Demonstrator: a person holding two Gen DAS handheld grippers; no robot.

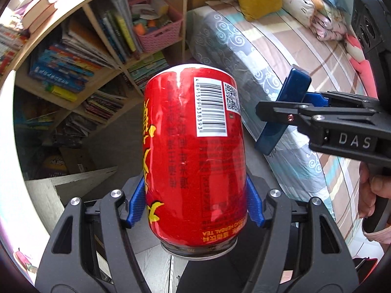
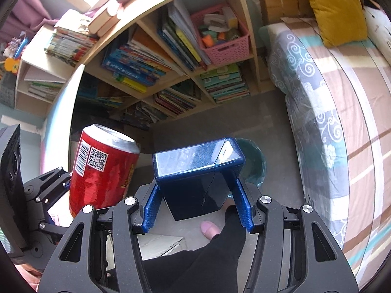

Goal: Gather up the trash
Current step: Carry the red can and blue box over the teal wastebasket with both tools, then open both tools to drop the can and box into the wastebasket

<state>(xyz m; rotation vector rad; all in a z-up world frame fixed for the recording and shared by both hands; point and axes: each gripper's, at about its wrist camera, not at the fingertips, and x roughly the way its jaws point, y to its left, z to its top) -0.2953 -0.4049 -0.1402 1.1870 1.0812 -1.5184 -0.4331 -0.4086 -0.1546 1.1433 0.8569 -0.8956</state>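
**Both grippers loaded above the bedroom floor**

Your left gripper (image 1: 195, 207) clamps a red herbal tea can (image 1: 195, 156) between its blue pads (image 1: 255, 210), holding it off the floor with the barcode facing the left wrist camera and the can's silver end toward it. Just beside it, your right gripper (image 2: 198, 207) pinches a dark blue box (image 2: 199, 168) by its two sides, glossy top face turned up. In the right wrist view the can (image 2: 102, 168) hangs to the left of the box, apart from it. Beyond the box sits a teal bin (image 2: 254, 163) on the grey floor (image 2: 220, 127), near the edge of the bed (image 2: 330, 112). A wooden bookshelf (image 2: 171, 61) packed with books and a pink basket (image 2: 222, 36) fills the background.
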